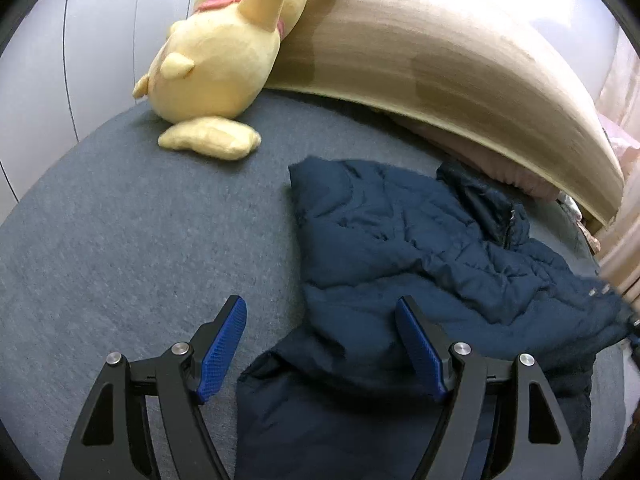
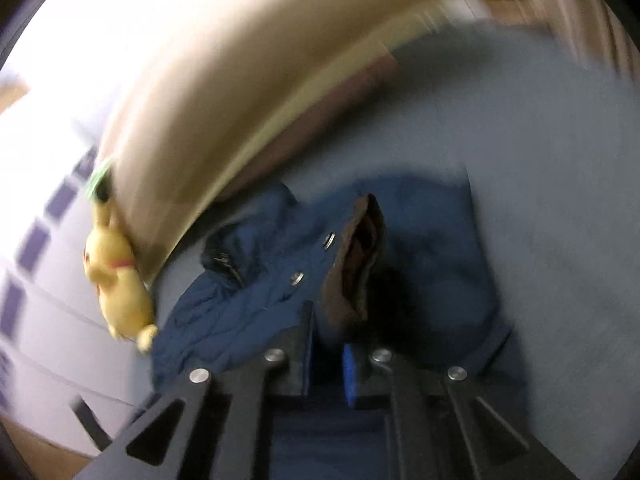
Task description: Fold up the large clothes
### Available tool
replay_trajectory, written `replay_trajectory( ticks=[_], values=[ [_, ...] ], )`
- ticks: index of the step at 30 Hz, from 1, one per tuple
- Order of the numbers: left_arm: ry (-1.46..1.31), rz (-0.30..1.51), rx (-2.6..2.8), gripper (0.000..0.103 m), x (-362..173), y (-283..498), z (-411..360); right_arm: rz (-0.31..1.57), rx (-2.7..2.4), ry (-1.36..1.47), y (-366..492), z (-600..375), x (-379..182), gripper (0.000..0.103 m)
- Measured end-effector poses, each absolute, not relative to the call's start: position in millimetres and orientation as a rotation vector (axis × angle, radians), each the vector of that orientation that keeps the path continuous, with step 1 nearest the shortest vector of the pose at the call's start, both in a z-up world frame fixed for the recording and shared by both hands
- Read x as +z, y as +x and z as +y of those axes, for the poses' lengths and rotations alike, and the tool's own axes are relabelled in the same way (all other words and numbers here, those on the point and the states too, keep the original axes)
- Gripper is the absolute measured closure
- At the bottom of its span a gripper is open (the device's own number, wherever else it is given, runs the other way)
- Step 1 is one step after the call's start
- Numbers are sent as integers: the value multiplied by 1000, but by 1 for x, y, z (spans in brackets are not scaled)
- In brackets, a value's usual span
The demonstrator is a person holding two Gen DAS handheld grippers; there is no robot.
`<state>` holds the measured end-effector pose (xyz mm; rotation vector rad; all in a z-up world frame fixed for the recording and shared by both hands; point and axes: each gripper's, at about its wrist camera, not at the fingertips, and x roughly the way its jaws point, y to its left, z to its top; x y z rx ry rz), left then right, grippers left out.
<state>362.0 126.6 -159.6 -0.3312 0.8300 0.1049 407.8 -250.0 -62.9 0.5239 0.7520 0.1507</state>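
Between and ahead of the left gripper (image 1: 320, 312) fingers lies the navy puffer jacket (image 1: 420, 248), crumpled on the grey bed surface (image 1: 140, 240); the jaws stand wide apart, nothing between the blue pads (image 1: 222, 350), right pad over jacket fabric, left pad over bare sheet. Beyond the left tong's left finger, well apart, a yellow plush toy (image 1: 216, 60) leans on the wooden headboard (image 1: 440, 64). Right gripper (image 2: 328, 344) (view heavily motion-blurred) has its jaws drawn close together, clamped on a fold of the jacket (image 2: 248, 304) that rises between the fingers, brown lining (image 2: 352, 264) showing just ahead of the tips and two metal snaps (image 2: 297, 278) to the left of that. Plush toy (image 2: 116, 280) sits far left of the right tong, against the headboard (image 2: 224, 92). Jacket sleeve or hem trails toward the left tong's base, exact part unclear.
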Motion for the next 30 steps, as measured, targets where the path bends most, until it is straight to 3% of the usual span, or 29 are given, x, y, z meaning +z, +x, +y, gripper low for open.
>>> replay_trajectory(
  ticks=[2,7,10,11,12,14,19,20,21,22,25,26,27,30],
  values=[
    [-327,811,110,26,-154,360,126,750,124,467,406,-244,-61,90],
    [-282,794,104,26,-143,360,114,884,78,502,422,-250,-126,88],
    [-242,789,107,26,-141,361,108,885,78,562,420,-259,-139,75],
    [-234,789,104,26,-140,362,106,889,80,571,418,-263,-139,58],
    [-227,788,100,26,-139,362,104,895,98,591,419,-265,-139,25],
    [-220,784,99,26,-138,363,102,867,120,594,416,-269,-134,11],
    [-190,805,106,26,-143,367,96,876,108,616,413,-273,-133,12],
    [-174,827,111,26,-147,370,94,888,90,595,415,-274,-133,23],
    [-160,854,114,26,-152,373,93,910,54,551,416,-273,-135,45],
    [-139,891,122,26,-159,377,91,931,29,523,416,-271,-136,47],
    [-100,927,134,26,-166,379,87,939,11,487,412,-275,-130,46],
    [-100,921,136,26,-165,378,87,931,0,475,411,-274,-126,38],
    [-107,910,136,26,-160,376,88,917,0,476,407,-278,-120,23],
    [-121,846,126,26,-143,368,91,859,-16,474,392,-293,-100,18]
  ],
)
